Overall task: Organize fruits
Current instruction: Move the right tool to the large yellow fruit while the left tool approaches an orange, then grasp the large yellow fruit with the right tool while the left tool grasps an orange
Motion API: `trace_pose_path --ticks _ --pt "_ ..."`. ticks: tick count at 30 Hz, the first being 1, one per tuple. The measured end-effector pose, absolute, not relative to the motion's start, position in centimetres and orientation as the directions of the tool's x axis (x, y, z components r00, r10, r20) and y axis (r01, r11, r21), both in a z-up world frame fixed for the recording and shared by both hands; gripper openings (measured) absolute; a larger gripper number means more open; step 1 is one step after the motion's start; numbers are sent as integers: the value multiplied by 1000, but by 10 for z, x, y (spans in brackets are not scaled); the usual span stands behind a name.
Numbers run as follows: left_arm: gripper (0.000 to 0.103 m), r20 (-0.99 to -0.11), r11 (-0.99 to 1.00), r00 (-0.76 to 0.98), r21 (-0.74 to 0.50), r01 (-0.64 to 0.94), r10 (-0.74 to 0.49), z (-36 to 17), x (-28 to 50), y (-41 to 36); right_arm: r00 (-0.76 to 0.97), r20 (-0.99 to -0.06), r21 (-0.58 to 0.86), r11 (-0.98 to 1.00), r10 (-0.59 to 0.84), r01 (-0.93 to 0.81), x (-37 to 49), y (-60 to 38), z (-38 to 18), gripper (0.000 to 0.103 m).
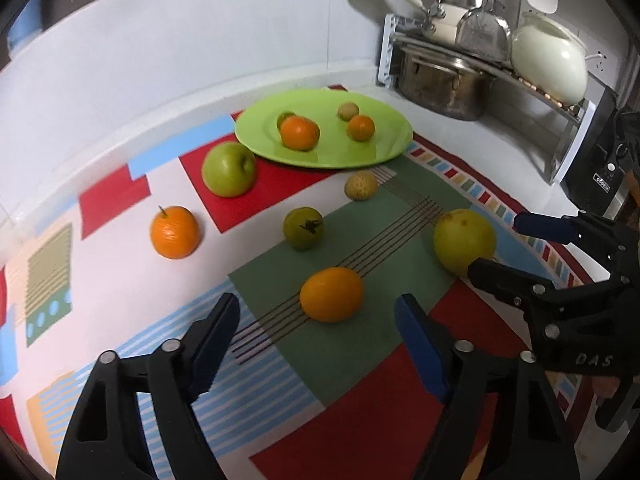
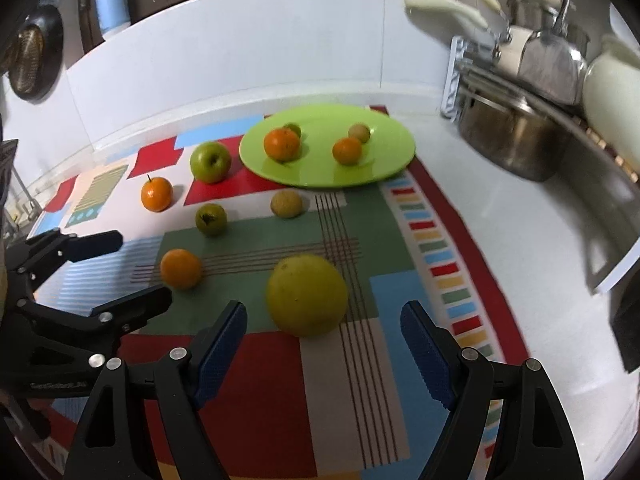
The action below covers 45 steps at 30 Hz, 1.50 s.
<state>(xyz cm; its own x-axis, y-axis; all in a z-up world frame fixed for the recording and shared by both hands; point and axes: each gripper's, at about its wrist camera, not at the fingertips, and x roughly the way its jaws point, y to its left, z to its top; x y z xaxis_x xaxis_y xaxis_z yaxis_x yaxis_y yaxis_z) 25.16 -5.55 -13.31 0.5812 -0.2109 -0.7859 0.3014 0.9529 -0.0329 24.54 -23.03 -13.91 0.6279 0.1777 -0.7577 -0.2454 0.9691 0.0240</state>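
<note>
A green plate (image 1: 384,148) (image 2: 396,152) at the back of the mat holds two oranges and two small greenish fruits. On the mat lie a green apple (image 1: 229,169) (image 2: 210,161), a stemmed orange (image 1: 175,232) (image 2: 156,194), a dark green fruit (image 1: 303,227) (image 2: 211,219), a tan speckled fruit (image 1: 361,186) (image 2: 286,203), an orange (image 1: 331,294) (image 2: 181,268) and a large yellow fruit (image 1: 464,240) (image 2: 307,295). My left gripper (image 1: 318,316) is open, just short of the orange. My right gripper (image 2: 322,320) is open, just short of the yellow fruit.
A patterned mat (image 1: 120,280) (image 2: 440,280) covers the white counter. A dish rack (image 1: 480,52) (image 2: 540,92) with pots and a white jug stands at the back right. A black appliance (image 1: 600,152) sits right. A soap bottle (image 2: 112,0) stands on the back ledge.
</note>
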Motion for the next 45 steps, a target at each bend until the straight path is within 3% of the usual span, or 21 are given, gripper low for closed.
trace_pose_path --ticks 6,13,17,32,45 --pt "65 -800 951 555 -59 304 -227 -143 265 -60 612 -769 35 968 184 -248 256 -230 -149 75" --pt "39 -813 944 524 -91 316 -254 -150 270 -63 584 -780 89 964 223 -250 266 -231 -155 62" --pt "38 -812 945 525 -94 314 -256 -150 270 -63 572 -782 111 959 246 -260 267 -228 -157 50" --pt "38 -795 948 551 -93 305 -255 -139 264 -59 582 -775 120 961 248 -250 265 -226 -152 50" --pt "38 -721 944 637 -72 323 -272 -87 259 -55 672 -702 105 968 236 -230 253 -226 -102 50"
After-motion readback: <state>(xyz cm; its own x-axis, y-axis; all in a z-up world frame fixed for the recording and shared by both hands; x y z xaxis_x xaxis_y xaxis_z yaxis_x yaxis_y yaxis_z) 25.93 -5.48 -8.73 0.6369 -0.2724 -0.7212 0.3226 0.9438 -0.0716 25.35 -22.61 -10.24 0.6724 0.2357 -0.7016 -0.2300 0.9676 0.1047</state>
